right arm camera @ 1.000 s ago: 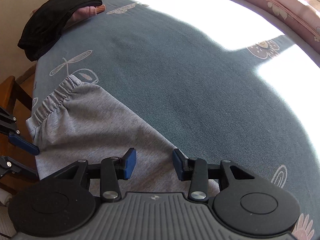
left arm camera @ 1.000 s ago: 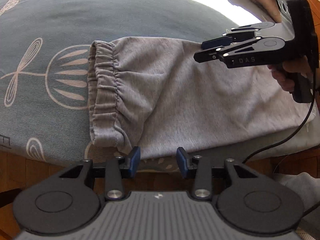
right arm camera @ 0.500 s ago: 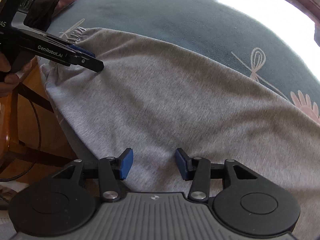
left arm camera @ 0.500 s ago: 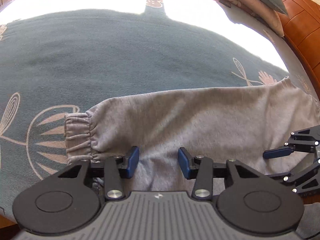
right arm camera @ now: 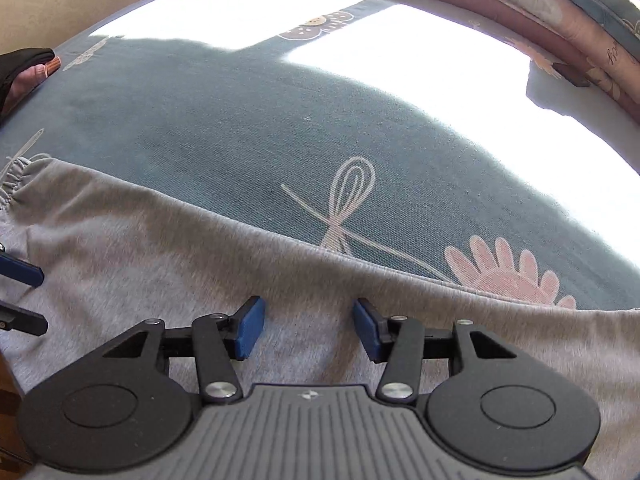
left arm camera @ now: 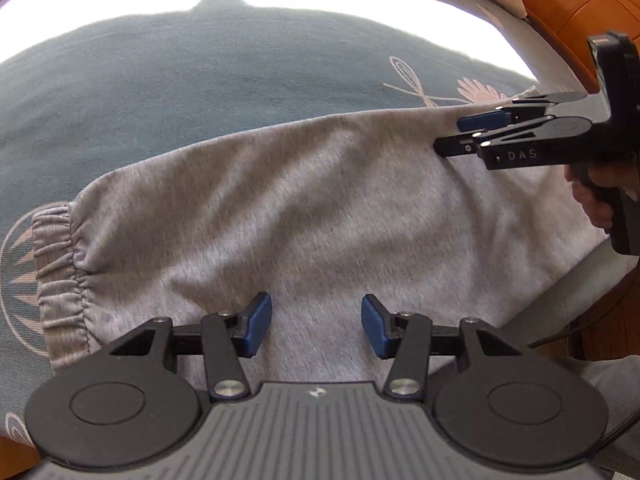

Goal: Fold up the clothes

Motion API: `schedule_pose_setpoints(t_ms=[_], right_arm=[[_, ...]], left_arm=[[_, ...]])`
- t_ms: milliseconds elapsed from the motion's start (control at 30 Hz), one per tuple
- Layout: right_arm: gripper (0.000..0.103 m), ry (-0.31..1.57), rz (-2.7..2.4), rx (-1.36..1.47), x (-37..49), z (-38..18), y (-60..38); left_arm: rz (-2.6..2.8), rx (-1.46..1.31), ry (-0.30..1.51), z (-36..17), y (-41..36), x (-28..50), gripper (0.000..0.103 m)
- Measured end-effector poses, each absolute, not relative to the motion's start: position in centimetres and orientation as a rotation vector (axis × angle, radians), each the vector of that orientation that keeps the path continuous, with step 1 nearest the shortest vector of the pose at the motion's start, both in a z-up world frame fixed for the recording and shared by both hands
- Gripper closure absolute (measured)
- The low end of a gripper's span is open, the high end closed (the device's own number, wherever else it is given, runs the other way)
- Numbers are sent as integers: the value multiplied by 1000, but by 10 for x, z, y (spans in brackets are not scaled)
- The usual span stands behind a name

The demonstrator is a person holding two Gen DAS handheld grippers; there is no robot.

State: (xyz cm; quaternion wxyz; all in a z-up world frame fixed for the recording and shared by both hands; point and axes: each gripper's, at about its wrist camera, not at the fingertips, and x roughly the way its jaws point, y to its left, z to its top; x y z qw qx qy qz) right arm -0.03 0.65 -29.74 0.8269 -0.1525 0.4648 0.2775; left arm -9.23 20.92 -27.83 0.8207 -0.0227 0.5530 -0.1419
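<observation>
A grey sweatpants leg [left arm camera: 304, 216] lies flat across the teal bedsheet [left arm camera: 208, 80], its elastic cuff [left arm camera: 60, 272] at the left. It also shows in the right wrist view [right arm camera: 200, 264]. My left gripper [left arm camera: 316, 326] is open and empty, just above the grey cloth near its lower edge. My right gripper [right arm camera: 308, 328] is open and empty over the cloth near its far edge; in the left wrist view it [left arm camera: 468, 134] hovers over the cloth's right end. The left gripper's fingertips [right arm camera: 22, 274] show at the left edge of the right wrist view.
The bedsheet has pink and white flower prints [right arm camera: 508, 272]. A floral quilt [right arm camera: 520, 8] lies along the far right. A dark garment [right arm camera: 20, 68] sits at the bed's far left corner. A wooden headboard [left arm camera: 580, 12] stands at the right. A black cable [left arm camera: 560, 336] hangs off the bed edge.
Both grippers have shifted over the grey cloth. The right gripper has risen and now points across the cloth's right end. Both stay open and empty.
</observation>
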Motion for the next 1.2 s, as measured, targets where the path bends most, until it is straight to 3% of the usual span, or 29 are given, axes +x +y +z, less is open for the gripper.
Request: schedule_pose_setpoints(t_ms=[100, 333, 667, 833, 1200], right_arm=[[36, 943, 593, -321, 3, -300, 15], [37, 950, 576, -307, -28, -265, -27], [37, 988, 476, -326, -62, -295, -118], [35, 947, 505, -289, -62, -298, -128], [31, 979, 453, -240, -84, -277, -217]], left_arm=[[-296, -15, 1201, -274, 208, -99, 50], [-348, -10, 1150, -242, 183, -72, 50], [-594, -151, 1000, -260, 54, -5, 49], [-535, -28, 991, -285, 25, 7, 48], [-488, 115, 1061, -255, -33, 14, 44]])
